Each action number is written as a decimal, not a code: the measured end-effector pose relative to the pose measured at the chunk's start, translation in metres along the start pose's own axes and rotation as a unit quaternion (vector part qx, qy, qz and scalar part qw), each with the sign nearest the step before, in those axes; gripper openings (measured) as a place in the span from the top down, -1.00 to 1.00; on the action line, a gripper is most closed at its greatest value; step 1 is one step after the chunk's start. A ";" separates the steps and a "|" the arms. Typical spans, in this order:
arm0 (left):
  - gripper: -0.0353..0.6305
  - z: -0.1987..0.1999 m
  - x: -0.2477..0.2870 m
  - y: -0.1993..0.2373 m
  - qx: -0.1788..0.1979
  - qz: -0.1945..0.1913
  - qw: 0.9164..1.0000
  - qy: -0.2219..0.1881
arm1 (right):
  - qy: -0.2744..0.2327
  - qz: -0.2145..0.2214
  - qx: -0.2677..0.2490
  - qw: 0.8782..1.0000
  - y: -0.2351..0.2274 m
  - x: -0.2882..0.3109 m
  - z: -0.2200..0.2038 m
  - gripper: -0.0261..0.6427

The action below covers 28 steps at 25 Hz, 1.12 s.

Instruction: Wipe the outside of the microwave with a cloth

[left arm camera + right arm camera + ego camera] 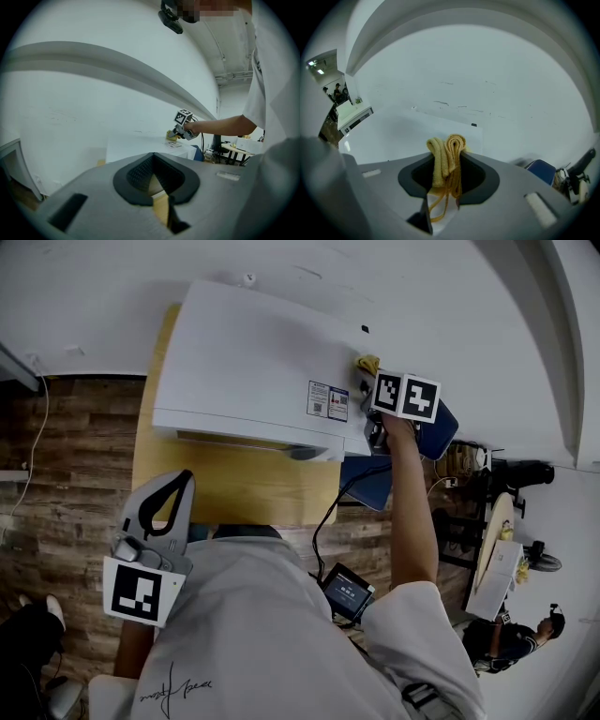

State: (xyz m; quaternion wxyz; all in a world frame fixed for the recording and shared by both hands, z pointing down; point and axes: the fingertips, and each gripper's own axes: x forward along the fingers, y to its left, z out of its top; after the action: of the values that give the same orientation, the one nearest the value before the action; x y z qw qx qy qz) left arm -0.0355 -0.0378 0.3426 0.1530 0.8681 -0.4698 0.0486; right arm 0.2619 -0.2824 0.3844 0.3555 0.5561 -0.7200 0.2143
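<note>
The right gripper (446, 157) has its fingers clamped on a folded yellow cloth (367, 363). In the head view the cloth sits at the far right corner of the microwave (253, 362) top, in the upper middle of the frame. The microwave stands on a wooden bench (234, 484). The left gripper (176, 482) hangs at lower left, fingers together on nothing. Wiping looks under way on the top. No surface shows what is already cleaned, so the sides and front probably remain.

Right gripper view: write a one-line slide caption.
Right gripper clamps a folded yellow cloth over the white microwave.
</note>
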 end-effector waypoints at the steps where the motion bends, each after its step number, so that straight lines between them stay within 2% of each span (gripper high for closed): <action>1: 0.92 0.000 -0.001 0.001 -0.002 0.001 1.000 -0.001 | -0.001 0.000 -0.002 1.000 0.002 0.000 0.000 0.56; 13: 0.92 0.007 -0.008 0.002 0.002 -0.004 1.000 -0.016 | 0.004 0.020 -0.022 1.000 0.037 0.004 0.008 0.56; 28: 0.92 0.001 -0.030 0.013 -0.003 0.022 1.000 -0.015 | 0.004 0.073 -0.063 0.995 0.111 0.011 0.026 0.56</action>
State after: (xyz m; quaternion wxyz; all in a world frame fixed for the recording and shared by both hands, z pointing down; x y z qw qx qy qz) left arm -0.0631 -0.0208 0.3380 0.1473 0.8579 -0.4908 0.0379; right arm 0.1477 -0.2761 0.3852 0.3759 0.4780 -0.7692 0.1963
